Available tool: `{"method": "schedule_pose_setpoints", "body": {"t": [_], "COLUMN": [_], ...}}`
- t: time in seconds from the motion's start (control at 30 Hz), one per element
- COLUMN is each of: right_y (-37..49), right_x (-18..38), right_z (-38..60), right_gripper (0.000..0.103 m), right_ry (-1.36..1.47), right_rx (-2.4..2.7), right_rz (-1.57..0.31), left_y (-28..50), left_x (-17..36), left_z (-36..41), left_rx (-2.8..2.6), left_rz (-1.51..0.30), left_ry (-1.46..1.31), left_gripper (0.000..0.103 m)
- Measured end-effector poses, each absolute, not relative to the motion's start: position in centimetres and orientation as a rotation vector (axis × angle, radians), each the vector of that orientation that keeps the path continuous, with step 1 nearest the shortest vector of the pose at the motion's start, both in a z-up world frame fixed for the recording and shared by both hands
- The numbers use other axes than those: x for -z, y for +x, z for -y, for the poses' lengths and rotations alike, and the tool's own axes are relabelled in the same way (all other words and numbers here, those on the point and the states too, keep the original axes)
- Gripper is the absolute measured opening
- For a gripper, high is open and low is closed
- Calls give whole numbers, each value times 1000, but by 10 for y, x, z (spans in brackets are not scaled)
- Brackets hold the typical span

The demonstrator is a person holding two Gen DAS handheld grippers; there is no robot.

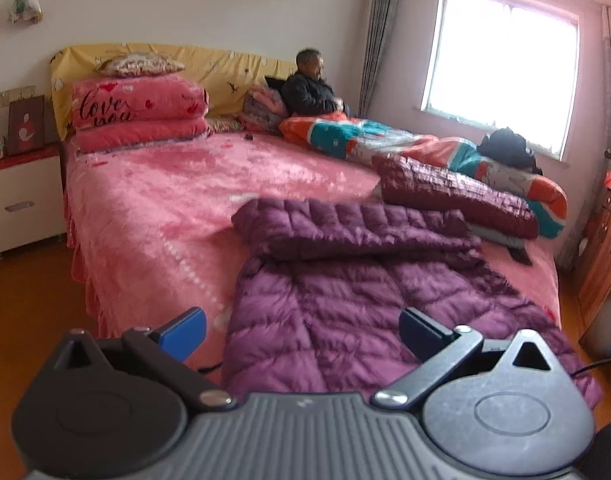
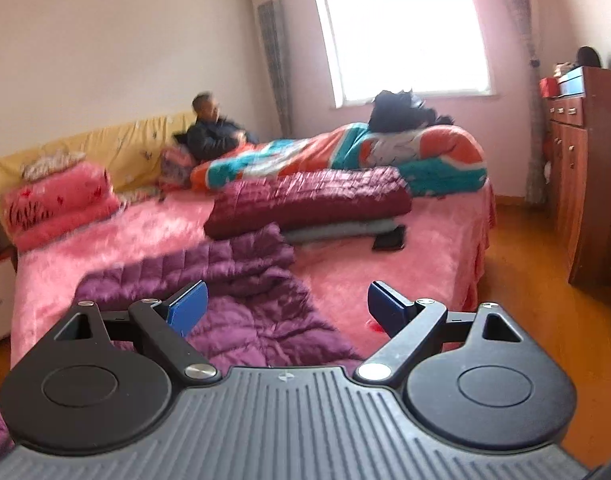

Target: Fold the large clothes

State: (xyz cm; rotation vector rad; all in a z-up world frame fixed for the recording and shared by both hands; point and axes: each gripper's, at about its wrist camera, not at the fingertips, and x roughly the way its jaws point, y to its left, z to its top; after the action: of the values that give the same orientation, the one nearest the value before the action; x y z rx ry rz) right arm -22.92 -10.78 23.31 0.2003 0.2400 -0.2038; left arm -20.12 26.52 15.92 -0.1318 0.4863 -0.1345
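Note:
A purple quilted down jacket (image 1: 345,304) lies spread on the near end of the pink bed, with its far part folded over into a thick roll. The right wrist view shows the same purple jacket (image 2: 241,300) low and left of centre. My left gripper (image 1: 301,334) hovers open above the jacket's near part, its blue pads wide apart and empty. My right gripper (image 2: 287,306) is open too, over the jacket's right edge and the pink bedspread, holding nothing.
A folded dark-red quilted garment (image 1: 457,194) lies beyond the jacket, beside a colourful quilt (image 1: 385,140). A person (image 1: 309,88) sits at the headboard. Pink folded blankets (image 1: 137,114) are stacked far left. A phone (image 2: 389,240) lies on the bed. A wooden dresser (image 2: 581,176) stands at right.

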Motion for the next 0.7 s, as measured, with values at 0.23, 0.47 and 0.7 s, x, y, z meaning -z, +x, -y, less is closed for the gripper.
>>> {"method": "schedule_pose_setpoints", "body": {"t": [0.23,0.47,0.7], "right_y": [-237,-191,-149], "right_x": [-245,-212,-163], "right_z": [140,177,203], "right_gripper": [103,103,103], "right_ry": [180,157,137], "right_rx": [219,56,-43], "right_rz": [-240,-500,-688], "left_y": [-194,-176,-161], "left_x": [-133,-109,-92], "left_z": [-275,-287,-288], "left_rx": [168,174,188], "left_rz": [-571,-688,-775], "left_ry": [-144,-226,-262], "left_gripper": [102,102,102]}}
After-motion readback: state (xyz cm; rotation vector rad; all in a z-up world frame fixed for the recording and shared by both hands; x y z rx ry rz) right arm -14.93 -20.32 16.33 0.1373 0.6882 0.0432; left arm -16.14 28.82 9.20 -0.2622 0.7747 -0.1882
